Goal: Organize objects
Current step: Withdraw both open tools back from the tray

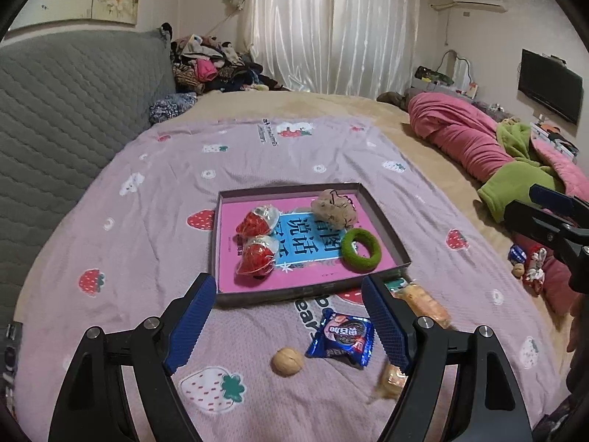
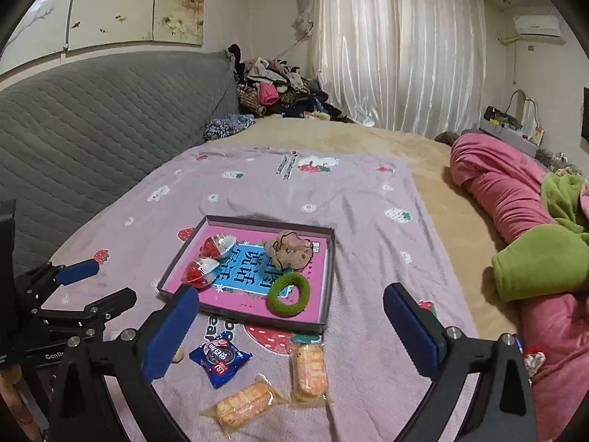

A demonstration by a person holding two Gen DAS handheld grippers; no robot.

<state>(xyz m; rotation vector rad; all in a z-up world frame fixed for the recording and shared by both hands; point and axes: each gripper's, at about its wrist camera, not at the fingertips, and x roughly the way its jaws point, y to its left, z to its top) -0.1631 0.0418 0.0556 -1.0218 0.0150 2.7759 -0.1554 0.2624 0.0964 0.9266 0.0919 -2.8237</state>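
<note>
Both pairs of fingers gape wide, holding nothing: left gripper (image 1: 291, 322), right gripper (image 2: 291, 326); beneath lie a walnut (image 1: 287, 361), a blue cookie packet (image 2: 220, 358) and 2 cracker packs (image 2: 308, 369) on the open blanket (image 2: 368, 221); beyond, the tray (image 2: 330, 280) holds 2 red capsules (image 2: 201, 272), a green ring (image 2: 288, 294) and a beige scrunchie (image 2: 289, 250).

Hidden in part behind the left gripper's right finger (image 1: 386, 326): two wrapped biscuits, the nearer biscuit (image 1: 392, 381) blurred, the farther biscuit (image 1: 427, 300) showing only its far end. From the right wrist view, a walnut (image 2: 178, 355) mostly covered by a blue finger (image 2: 171, 335). Cut off at the right edge: a television (image 2: 586, 112) and small packets (image 2: 532, 359) beside the pink quilt. Print on the box (image 1: 313, 289) lining partly covered by a green ring (image 1: 360, 249) and too distorted to read.
</note>
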